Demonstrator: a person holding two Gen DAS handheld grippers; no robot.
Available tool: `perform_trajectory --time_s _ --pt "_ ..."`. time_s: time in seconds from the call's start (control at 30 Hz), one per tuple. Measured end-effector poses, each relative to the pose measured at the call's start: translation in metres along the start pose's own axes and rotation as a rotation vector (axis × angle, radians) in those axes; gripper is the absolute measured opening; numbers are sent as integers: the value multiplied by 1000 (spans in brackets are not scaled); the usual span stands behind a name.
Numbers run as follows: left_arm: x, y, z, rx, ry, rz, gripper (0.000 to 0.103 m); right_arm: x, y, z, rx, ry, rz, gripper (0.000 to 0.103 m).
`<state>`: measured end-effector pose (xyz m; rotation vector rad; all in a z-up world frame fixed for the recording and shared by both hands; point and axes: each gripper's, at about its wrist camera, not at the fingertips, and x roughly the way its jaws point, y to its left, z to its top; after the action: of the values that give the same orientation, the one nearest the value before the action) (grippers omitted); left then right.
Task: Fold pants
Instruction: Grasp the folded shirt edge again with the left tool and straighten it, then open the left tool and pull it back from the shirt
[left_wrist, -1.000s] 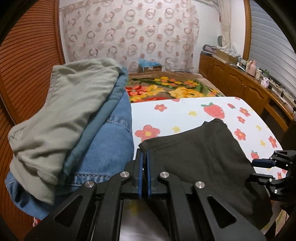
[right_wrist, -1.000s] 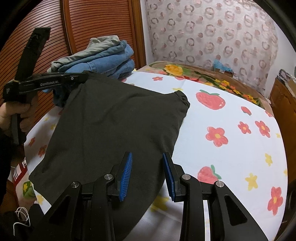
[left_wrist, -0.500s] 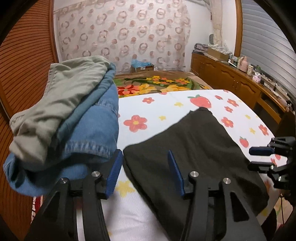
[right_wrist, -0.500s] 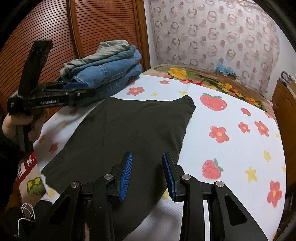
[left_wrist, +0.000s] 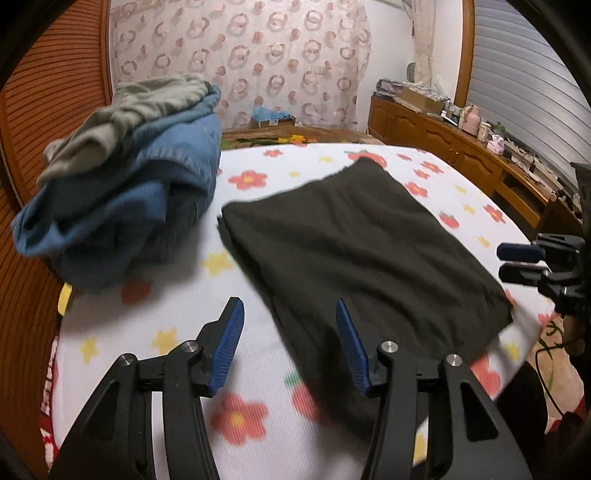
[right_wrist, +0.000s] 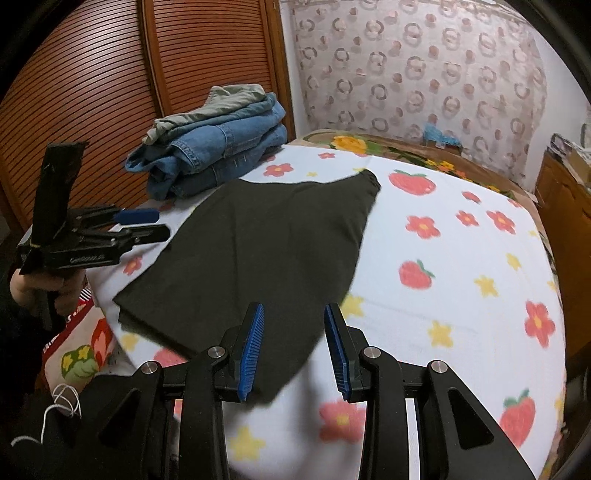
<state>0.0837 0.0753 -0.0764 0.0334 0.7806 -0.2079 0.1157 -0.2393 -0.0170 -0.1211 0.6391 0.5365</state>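
Note:
Folded black pants (left_wrist: 354, 243) lie flat on the flowered sheet (left_wrist: 258, 173); they also show in the right wrist view (right_wrist: 258, 254). My left gripper (left_wrist: 290, 347) is open and empty, drawn back above the pants' near edge; it also shows in the right wrist view (right_wrist: 147, 223), left of the pants. My right gripper (right_wrist: 293, 350) is open and empty over the pants' near corner; it also shows at the right edge of the left wrist view (left_wrist: 521, 262).
A stack of folded clothes, jeans under a grey-green garment (left_wrist: 125, 177), sits on the bed beside the pants, also in the right wrist view (right_wrist: 218, 144). Louvred wooden doors (right_wrist: 110, 74) stand behind it. A wooden sideboard (left_wrist: 461, 155) lines the far wall.
My left gripper let go of the pants' corner, opened and drew back. The pants dropped flat onto the sheet. My right gripper stayed open and pulled back a little.

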Motion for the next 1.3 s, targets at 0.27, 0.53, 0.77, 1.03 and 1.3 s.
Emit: perform_trajectory --time_s 0.27,0.53,0.77,1.03,1.3 --pt "-17 -10 -26 24 4 -24 53 -19 11 -22 1 36 -16 36" --pt "-37 -27 -46 30 5 -88 53 -25 23 -28 -15 53 -6 36" --pt "-35 -45 -53 69 24 -117 39 -20 30 -31 -32 66 -1 36" --pt "-34 -43 -53 50 24 -103 15 -7 30 -32 -30 84 -15 36" --pt "-52 -54 -48 91 -6 -90 12 1 35 -31 -42 86 -40 36"
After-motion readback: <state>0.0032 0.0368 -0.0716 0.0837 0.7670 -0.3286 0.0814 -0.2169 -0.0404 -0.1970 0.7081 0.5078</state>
